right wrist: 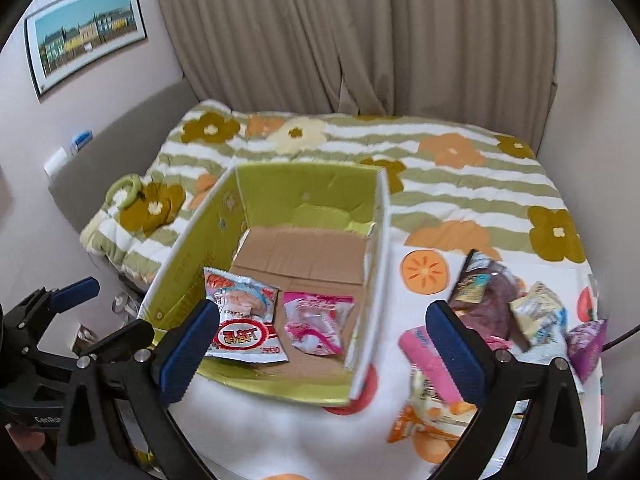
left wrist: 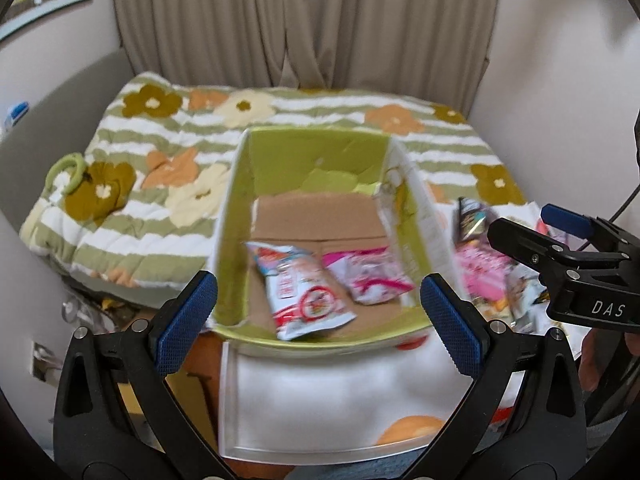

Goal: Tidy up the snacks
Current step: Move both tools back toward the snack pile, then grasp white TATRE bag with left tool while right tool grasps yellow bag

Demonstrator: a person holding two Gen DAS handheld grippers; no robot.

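Only the right wrist view shows the loose snacks clearly: a pink packet [right wrist: 430, 360], an orange bag [right wrist: 424, 420], a dark brown bag [right wrist: 494, 300] and a purple one [right wrist: 588, 340] lie on the white fruit-print cloth [right wrist: 280, 412] right of the cardboard box [right wrist: 372, 280]. Inside the green-walled box, a red-and-white snack bag [left wrist: 304, 292] lies flat, long axis running toward the far wall, beside a pink-and-white bag [left wrist: 368, 276]. The left gripper [left wrist: 320, 316] and right gripper [right wrist: 324, 356] both gape, empty.
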